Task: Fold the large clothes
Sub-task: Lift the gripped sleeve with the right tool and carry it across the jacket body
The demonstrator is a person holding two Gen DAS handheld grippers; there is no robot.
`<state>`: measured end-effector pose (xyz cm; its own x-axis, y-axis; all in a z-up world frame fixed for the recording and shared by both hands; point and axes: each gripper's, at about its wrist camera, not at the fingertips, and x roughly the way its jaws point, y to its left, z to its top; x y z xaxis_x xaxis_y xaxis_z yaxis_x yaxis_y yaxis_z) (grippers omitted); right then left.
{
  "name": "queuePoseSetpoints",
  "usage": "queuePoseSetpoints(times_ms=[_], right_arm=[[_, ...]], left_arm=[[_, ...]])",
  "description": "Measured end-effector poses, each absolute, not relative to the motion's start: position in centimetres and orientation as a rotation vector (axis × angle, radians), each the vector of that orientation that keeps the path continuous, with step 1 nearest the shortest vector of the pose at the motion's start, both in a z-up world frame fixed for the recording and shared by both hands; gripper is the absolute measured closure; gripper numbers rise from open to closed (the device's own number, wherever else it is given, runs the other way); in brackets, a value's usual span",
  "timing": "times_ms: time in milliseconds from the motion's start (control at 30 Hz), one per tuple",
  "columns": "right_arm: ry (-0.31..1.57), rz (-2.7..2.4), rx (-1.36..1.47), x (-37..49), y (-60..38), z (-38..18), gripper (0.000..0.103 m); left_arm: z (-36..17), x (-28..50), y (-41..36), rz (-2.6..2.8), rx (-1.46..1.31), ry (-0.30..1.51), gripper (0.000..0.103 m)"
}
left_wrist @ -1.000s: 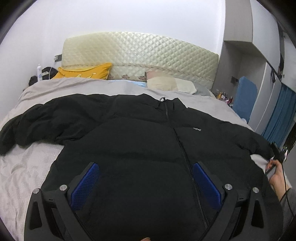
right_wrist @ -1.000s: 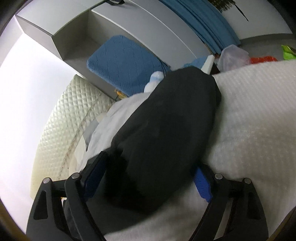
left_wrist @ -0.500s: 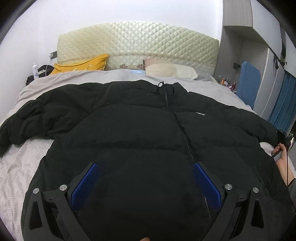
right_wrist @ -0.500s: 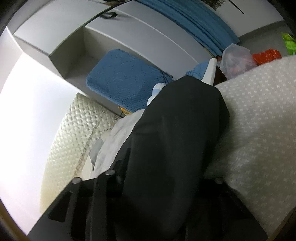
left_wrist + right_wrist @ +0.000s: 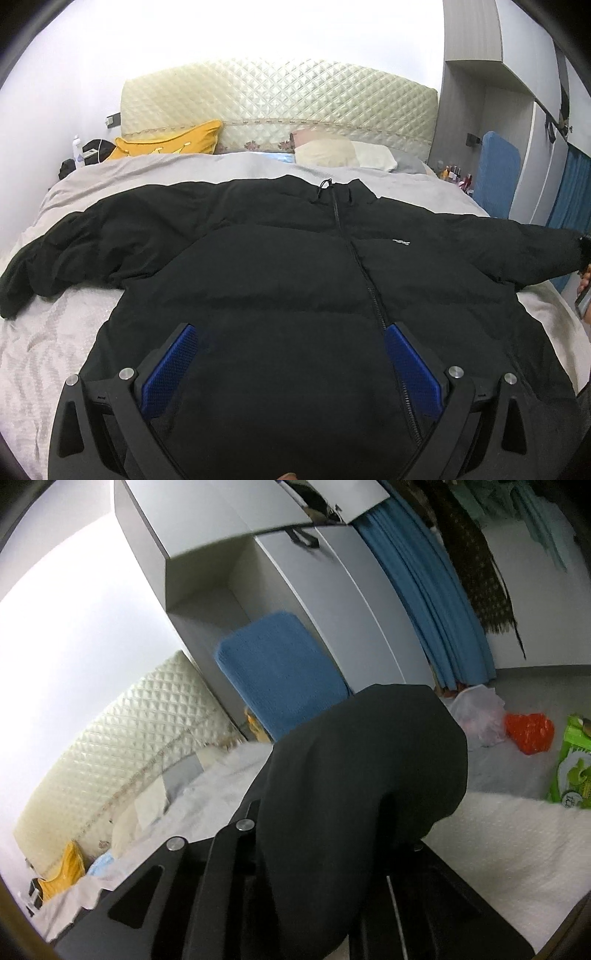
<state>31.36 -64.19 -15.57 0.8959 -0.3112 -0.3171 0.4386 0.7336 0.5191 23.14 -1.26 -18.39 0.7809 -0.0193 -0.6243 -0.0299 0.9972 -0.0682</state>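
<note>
1. Jacket (image 5: 288, 280): a black padded one, zipped up, lies front-up across the bed (image 5: 55, 332), collar toward the quilted headboard (image 5: 280, 99), hem toward the camera. Spread flat like this, it is ready for its sleeves to be turned in.

2. Left gripper (image 5: 288, 369) hangs over the lower front of the jacket with its jaws wide and the blue pads (image 5: 170, 365) well apart. Nothing is between them; whether they touch the fabric cannot be told. Its place near the hem probably lets it pin or steady the body while the other side is worked.

3. Right gripper (image 5: 332, 867) has its jaws closed on the right sleeve (image 5: 369, 768), near the cuff. The dark cloth bulges up and drapes over the jaws, hiding the pads. In the left wrist view that sleeve (image 5: 517, 251) is raised off the bed and stretched outward.

4. Holding the cuff end gives control of the whole sleeve, so it can likely be swung across the chest as the first fold.

5. Left sleeve (image 5: 55, 258) lies rumpled on the bed, not yet folded.
</note>
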Motion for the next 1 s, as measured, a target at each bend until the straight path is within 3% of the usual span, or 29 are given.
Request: queuePoseSetpoints(times_ms=[433,1000], right_arm=[[0.177,-0.338,0.315,30.2,-51.6,-3.6,0.091],[0.243,-0.037,0.096,33.3,-26.0,1.0,0.091]], left_arm=[[-14.2,20.5,-0.1,0.017,-0.052,0.637,0.001],[-10.5,17.6,8.9,0.090,-0.143,0.547,0.001]])
